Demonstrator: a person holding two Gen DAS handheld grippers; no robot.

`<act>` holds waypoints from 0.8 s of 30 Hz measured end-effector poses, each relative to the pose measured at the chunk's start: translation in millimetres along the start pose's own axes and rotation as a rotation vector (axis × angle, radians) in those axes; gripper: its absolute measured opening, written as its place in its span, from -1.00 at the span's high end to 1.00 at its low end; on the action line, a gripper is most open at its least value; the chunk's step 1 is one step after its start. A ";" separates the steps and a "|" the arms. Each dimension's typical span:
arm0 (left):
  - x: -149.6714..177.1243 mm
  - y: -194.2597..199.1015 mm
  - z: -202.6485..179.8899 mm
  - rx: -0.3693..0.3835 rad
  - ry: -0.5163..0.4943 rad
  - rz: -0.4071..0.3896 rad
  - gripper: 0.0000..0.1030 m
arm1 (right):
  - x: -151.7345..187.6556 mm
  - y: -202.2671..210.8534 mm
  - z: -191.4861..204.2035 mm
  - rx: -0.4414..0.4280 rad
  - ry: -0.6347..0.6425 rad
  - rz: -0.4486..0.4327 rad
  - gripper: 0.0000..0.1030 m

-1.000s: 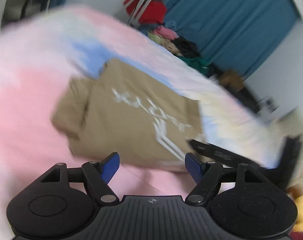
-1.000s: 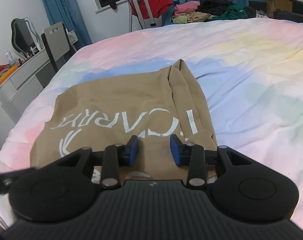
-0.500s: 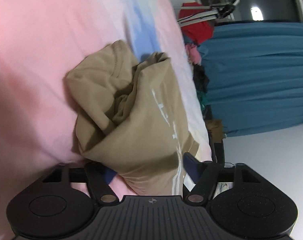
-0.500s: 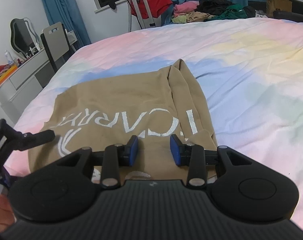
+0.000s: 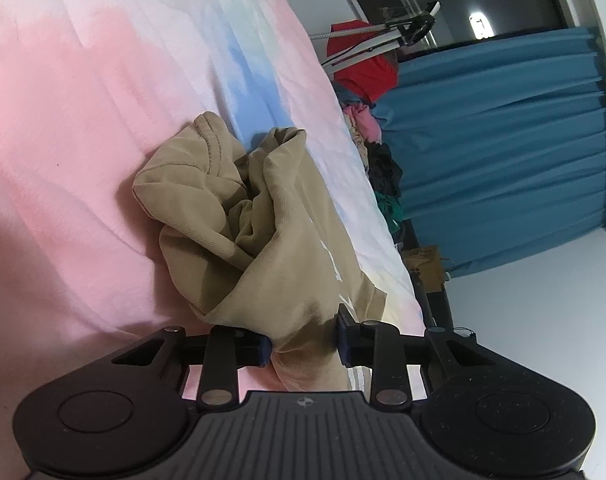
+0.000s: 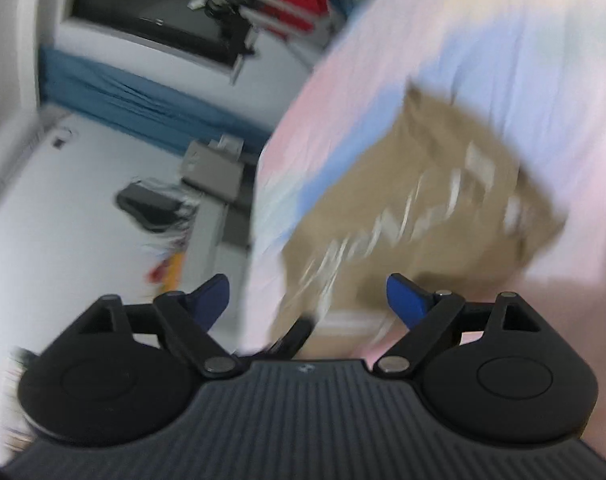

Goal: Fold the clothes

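Observation:
A tan shirt (image 5: 287,248) with white lettering lies bunched on the pastel pink and blue bedspread (image 5: 63,128). My left gripper (image 5: 303,346) is shut on a fold of the shirt's near edge, and the cloth rises crumpled ahead of the fingers. The right wrist view is blurred and tilted. There the tan shirt (image 6: 423,200) lies flatter on the bedspread (image 6: 543,60). My right gripper (image 6: 307,292) is open wide just above the shirt's near edge, with nothing between its blue pads (image 6: 403,300).
Beyond the bed hang a blue curtain (image 5: 503,140) and a red garment (image 5: 363,68) on a metal rack, with a pile of clothes (image 5: 379,160) below. A grey chair (image 6: 215,168) and a desk stand off the bed's edge.
My left gripper has closed on the shirt's edge, with the cloth bunched up. My right gripper has opened wide and swung sharply, so its view is tilted and blurred.

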State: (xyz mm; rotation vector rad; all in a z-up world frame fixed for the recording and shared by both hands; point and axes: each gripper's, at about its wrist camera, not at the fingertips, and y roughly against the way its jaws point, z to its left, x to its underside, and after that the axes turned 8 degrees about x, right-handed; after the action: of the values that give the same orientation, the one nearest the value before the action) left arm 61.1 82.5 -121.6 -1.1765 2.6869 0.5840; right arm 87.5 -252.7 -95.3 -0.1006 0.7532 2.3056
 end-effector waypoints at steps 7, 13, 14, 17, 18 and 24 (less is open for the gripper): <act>0.3 3.8 0.0 0.043 0.023 -0.033 0.47 | 21.2 -46.1 -26.9 -0.069 -0.224 0.212 -0.72; -1.8 6.1 1.5 0.086 0.043 -0.072 0.51 | 12.2 -45.3 -64.7 -0.054 -0.422 0.045 -0.68; -2.9 6.6 2.0 0.086 0.044 -0.075 0.51 | 10.6 -41.4 -68.6 -0.047 -0.443 0.008 -0.68; -3.6 11.6 6.5 0.092 0.052 -0.079 0.51 | 8.0 -32.3 -73.6 0.000 -0.461 -0.072 -0.31; -0.9 17.4 7.7 0.092 0.050 -0.080 0.51 | 8.2 -30.9 -72.1 0.025 -0.443 -0.084 0.04; -4.2 25.6 -19.9 0.059 -0.019 -0.065 0.51 | 11.6 -8.3 -45.7 0.047 -0.307 -0.170 0.54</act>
State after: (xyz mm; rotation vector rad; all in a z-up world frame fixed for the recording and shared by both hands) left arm 45.5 93.0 -94.8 -1.2311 2.6202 0.5006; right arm 77.9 -265.7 -140.4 0.1995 0.6143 2.0772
